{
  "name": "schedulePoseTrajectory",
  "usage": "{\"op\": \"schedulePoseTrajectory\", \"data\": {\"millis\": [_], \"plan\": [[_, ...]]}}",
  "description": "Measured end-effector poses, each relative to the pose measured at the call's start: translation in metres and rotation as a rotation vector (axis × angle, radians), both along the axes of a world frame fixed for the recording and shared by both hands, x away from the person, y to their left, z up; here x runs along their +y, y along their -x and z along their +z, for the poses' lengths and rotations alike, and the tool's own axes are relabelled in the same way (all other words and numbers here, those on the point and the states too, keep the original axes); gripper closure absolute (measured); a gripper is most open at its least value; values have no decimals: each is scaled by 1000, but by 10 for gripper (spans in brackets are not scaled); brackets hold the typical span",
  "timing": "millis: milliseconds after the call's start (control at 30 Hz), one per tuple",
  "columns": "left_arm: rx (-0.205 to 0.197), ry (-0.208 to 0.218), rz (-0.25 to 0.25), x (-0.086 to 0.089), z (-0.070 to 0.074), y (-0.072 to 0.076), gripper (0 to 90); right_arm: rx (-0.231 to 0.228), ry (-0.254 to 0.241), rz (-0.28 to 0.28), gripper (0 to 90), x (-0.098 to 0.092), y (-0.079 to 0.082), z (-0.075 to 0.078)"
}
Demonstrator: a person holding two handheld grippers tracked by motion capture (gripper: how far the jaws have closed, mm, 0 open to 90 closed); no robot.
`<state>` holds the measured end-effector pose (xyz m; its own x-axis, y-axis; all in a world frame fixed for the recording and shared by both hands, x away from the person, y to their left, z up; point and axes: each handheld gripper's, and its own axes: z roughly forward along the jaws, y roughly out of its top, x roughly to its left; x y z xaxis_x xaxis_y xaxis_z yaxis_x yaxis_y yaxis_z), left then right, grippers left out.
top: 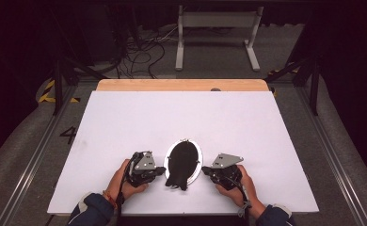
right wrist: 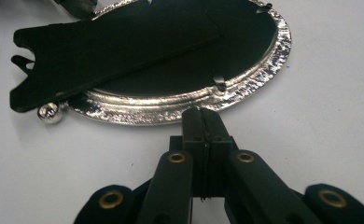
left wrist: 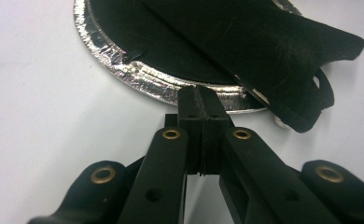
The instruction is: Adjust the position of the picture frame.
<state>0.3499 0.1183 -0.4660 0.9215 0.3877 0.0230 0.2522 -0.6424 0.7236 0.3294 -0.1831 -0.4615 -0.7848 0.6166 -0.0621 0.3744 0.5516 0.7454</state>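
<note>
An oval silver picture frame [top: 184, 161] lies face down near the front edge of the white bench [top: 125, 122], its black stand flap [left wrist: 273, 51] lifted off the black back panel and jutting past the rim. The left gripper [top: 159, 170] and right gripper [top: 206, 172] sit just beside the frame on either side, both with jaws pressed together on nothing.

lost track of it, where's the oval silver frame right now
In the high view the oval silver frame lies face down near the table's front edge, between the left gripper and right gripper.
</note>
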Motion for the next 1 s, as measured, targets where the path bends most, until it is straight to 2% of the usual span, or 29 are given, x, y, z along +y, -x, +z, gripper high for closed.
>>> {"op": "schedulePoseTrajectory", "data": {"millis": [100, 233, 467, 633, 700, 1000], "plan": [[-15, -17, -22, -7, 1, 0, 900, -3, 3, -3, 900, 0, 0, 0], [-15, -16, -21, -10, 1, -1, 900, -3, -2, -21, 900, -4, -3, 0], [-24, -21, -20, -13, 1, -2, 900, -20, 16, -39, 900, -5, -5, 0], [-5, -2, -19, -12, 0, -7, 900, -17, 25, -44, 900, -5, -9, 1], [9, 19, -19, -12, -1, -10, 900, -14, 23, -47, 900, -6, -12, 1], [17, 7, -10, -15, 1, -15, 900, -6, 32, -61, 900, -6, -19, 2]]}}
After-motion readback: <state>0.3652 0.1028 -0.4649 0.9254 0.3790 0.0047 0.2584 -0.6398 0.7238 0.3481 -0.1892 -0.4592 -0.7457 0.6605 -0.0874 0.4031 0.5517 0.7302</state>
